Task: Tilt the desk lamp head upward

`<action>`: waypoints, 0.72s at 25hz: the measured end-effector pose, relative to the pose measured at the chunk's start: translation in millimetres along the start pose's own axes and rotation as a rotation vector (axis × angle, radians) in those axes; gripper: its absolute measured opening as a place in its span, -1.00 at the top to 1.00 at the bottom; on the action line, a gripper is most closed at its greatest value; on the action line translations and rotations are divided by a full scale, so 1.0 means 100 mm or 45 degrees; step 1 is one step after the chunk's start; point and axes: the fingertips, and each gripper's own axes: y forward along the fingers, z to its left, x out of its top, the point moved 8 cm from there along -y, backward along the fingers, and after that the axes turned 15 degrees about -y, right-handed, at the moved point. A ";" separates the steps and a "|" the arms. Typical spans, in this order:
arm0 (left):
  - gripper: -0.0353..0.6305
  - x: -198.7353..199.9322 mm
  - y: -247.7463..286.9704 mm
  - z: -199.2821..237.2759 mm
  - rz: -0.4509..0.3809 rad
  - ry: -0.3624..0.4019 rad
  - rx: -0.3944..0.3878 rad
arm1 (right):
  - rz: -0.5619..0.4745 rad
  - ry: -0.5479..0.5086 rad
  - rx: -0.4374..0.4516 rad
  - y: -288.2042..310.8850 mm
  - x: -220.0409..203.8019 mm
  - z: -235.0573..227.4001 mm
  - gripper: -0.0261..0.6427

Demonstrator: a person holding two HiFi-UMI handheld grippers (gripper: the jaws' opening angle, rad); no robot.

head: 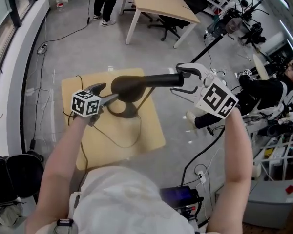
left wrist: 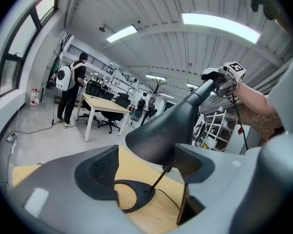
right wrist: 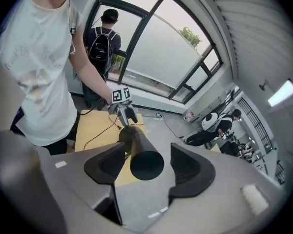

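A matte black desk lamp (head: pixel 136 84) with a cone-shaped head stands on a pale wooden table (head: pixel 146 135), its ring base (left wrist: pixel 132 199) flat. The left gripper (head: pixel 105 94) gapes wide at the shade; the right gripper (head: pixel 185 82) brackets the tubular end, jaws apart.

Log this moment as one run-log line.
stage: pre-grip | left gripper: jaws open at lamp head wide end | right gripper: jaws open, narrow end between them | held: nothing

A lab-like workshop: bare concrete floor (head: pixel 88 57) trailing cables (head: pixel 63 35); a pale wooden bench (head: pixel 161 4) with office chairs (head: pixel 166 26); wire shelving (left wrist: pixel 217 130); ceiling strip lights (left wrist: pixel 219 24).
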 end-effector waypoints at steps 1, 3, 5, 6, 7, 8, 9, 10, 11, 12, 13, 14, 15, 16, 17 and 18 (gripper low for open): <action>-0.19 0.00 0.01 0.02 0.013 -0.024 -0.024 | -0.003 0.011 0.010 0.01 0.00 -0.01 0.01; -0.24 -0.02 0.04 0.03 0.045 -0.076 -0.090 | -0.017 0.035 0.030 0.04 0.00 -0.03 0.02; -0.25 -0.04 0.07 0.03 0.076 -0.114 -0.156 | -0.026 0.066 0.051 0.08 -0.01 -0.04 0.05; -0.25 -0.05 0.09 0.03 0.092 -0.123 -0.178 | -0.026 0.079 0.058 0.10 -0.01 -0.04 0.08; -0.25 -0.06 0.10 0.03 0.111 -0.127 -0.191 | -0.023 0.092 0.061 0.12 -0.01 -0.04 0.11; -0.25 -0.08 0.12 0.03 0.131 -0.131 -0.197 | -0.019 0.104 0.062 0.13 -0.01 -0.05 0.11; -0.25 -0.10 0.13 0.04 0.146 -0.135 -0.200 | -0.011 0.116 0.065 0.13 0.00 -0.06 0.12; -0.26 -0.11 0.14 0.04 0.155 -0.140 -0.202 | 0.006 0.123 0.071 0.14 0.01 -0.07 0.16; -0.26 -0.12 0.14 0.04 0.158 -0.145 -0.207 | 0.033 0.122 0.080 0.14 0.01 -0.08 0.19; -0.26 -0.12 0.15 0.04 0.160 -0.150 -0.214 | 0.067 0.115 0.093 0.15 0.01 -0.08 0.19; -0.26 -0.11 0.15 0.04 0.161 -0.155 -0.223 | 0.098 0.109 0.107 0.15 0.00 -0.08 0.20; -0.26 -0.10 0.16 0.03 0.162 -0.159 -0.234 | 0.122 0.110 0.118 0.15 0.00 -0.08 0.20; -0.25 -0.10 0.17 0.02 0.162 -0.162 -0.247 | 0.134 0.123 0.124 0.15 -0.01 -0.08 0.20; -0.25 -0.10 0.19 0.00 0.161 -0.163 -0.261 | 0.139 0.143 0.127 0.15 -0.01 -0.08 0.21; -0.25 -0.10 0.20 -0.02 0.158 -0.163 -0.271 | 0.141 0.162 0.126 0.15 -0.02 -0.08 0.21; -0.26 -0.10 0.21 -0.04 0.154 -0.161 -0.273 | 0.146 0.174 0.126 0.16 -0.02 -0.08 0.21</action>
